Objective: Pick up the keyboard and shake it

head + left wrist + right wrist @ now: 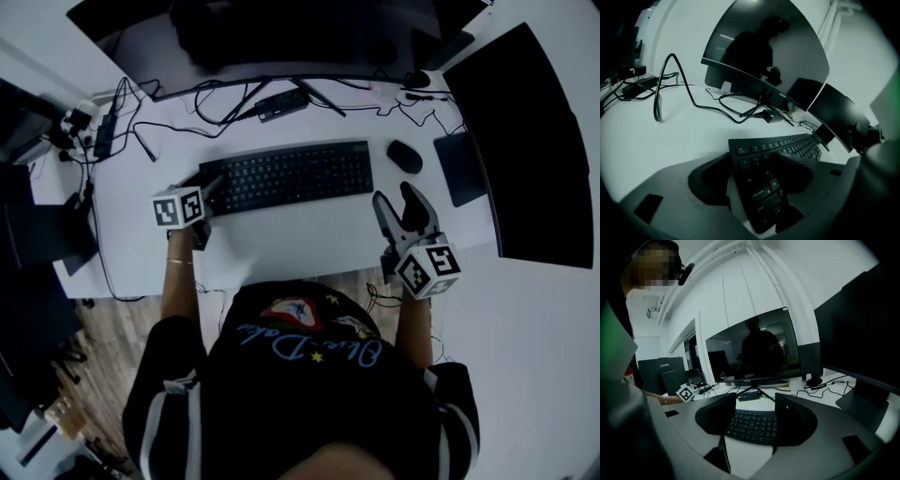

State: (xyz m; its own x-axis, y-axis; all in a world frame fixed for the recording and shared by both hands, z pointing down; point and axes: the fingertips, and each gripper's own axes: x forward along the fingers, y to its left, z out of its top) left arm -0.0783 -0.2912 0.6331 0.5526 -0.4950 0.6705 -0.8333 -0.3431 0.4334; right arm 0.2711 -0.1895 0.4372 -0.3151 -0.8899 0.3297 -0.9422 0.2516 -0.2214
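A black keyboard (295, 173) lies flat on the white desk (281, 239), below the curved monitor. My left gripper (211, 185) is at its left end. In the left gripper view the keyboard (787, 145) has that end between the jaws: one jaw stands off its left edge with a strip of desk showing, and the other hangs over the keys. The left gripper (754, 161) is open. My right gripper (395, 194) hovers open just off the keyboard's right front corner with nothing between its fingers. In the right gripper view, the keyboard (752, 425) shows beyond the right gripper (754, 404).
A black mouse (405, 156) sits right of the keyboard, and a dark pad (461, 167) lies beside it. A curved monitor (281, 37) stands behind and a second screen (534, 150) at the right. Cables (141, 122) and a power brick (281, 104) lie at the back left.
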